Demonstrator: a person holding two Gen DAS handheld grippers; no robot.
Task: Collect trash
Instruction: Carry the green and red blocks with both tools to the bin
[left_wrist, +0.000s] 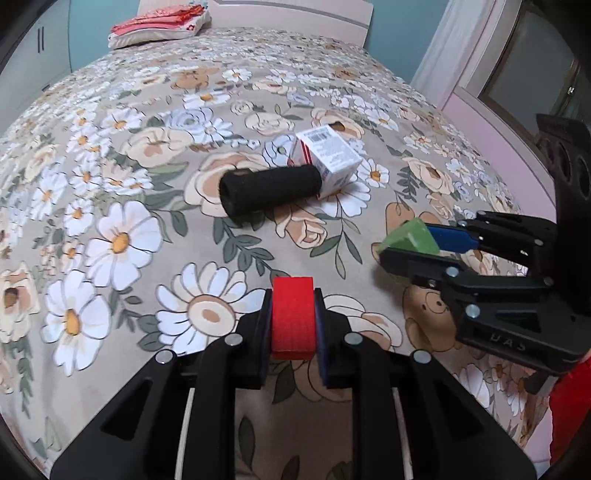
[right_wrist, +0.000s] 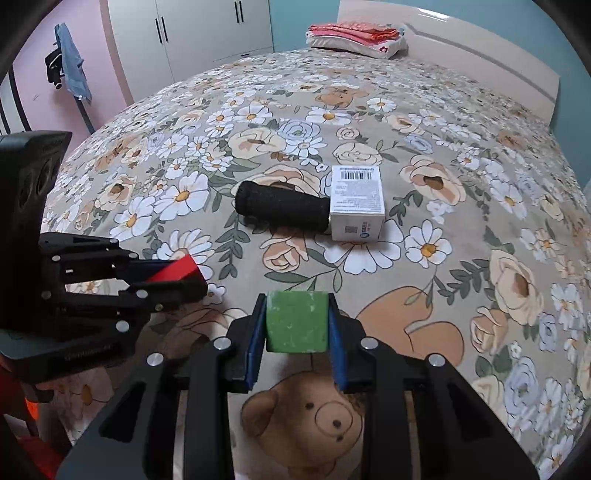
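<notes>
White box (right_wrist: 356, 202) — barcode, print illegible

I am looking out over a bed (left_wrist: 147, 155) that is filling most of both views, its floral sheet (right_wrist: 461, 229) showing daisies, roses and cartoon bears. A pale headboard (right_wrist: 480, 48) is standing at the far end, and a folded stack of bedding (right_wrist: 354, 38) in red and white is lying just in front of it. Teal wall (right_wrist: 303, 22) is showing behind the headboard. A white wardrobe (right_wrist: 207, 26) with dark handles is standing to the left of it. A pink wall (right_wrist: 40, 70) is running beside the wardrobe, where a blue cloth (right_wrist: 74, 70) is hanging from a dark stand. On the other side, a white curtain (left_wrist: 447, 44) is hanging next to a window (left_wrist: 543, 59) above a pink ledge (left_wrist: 491, 122)
</notes>
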